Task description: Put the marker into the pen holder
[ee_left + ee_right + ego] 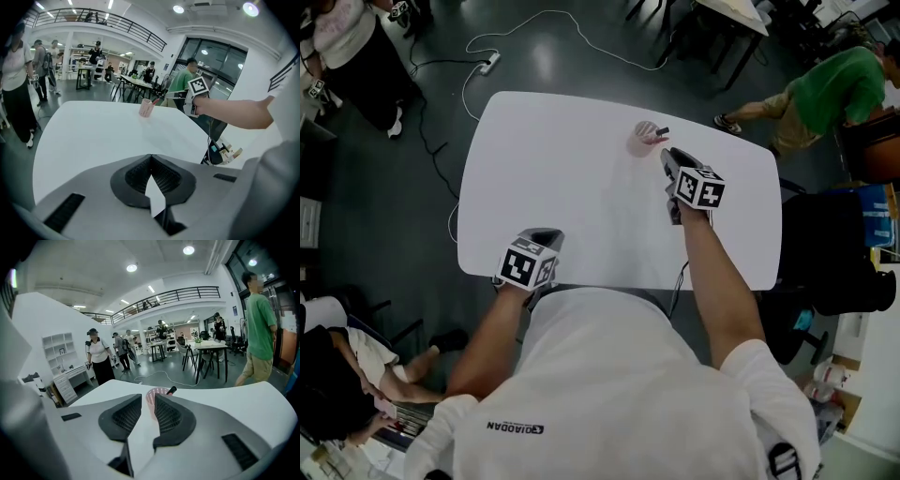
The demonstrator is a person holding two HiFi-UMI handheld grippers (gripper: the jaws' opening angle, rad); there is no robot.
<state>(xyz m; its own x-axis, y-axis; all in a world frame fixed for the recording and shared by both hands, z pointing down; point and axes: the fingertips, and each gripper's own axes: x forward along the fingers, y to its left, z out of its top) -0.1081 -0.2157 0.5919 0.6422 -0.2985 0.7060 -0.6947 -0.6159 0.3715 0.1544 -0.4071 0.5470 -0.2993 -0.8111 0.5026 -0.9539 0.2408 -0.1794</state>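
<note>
in the head view, the marker (661, 132) is seen leaning in the pen holder (643, 140) at 1 o'clock on the counter (581, 187), with the right claw (667, 159) just beside it. in the left gripper view, the left claw (151, 159) is pressed together, empty. in the right gripper view, the right claw is spread and empty; the holder could be tipped if it is clipped in retreat.
</note>
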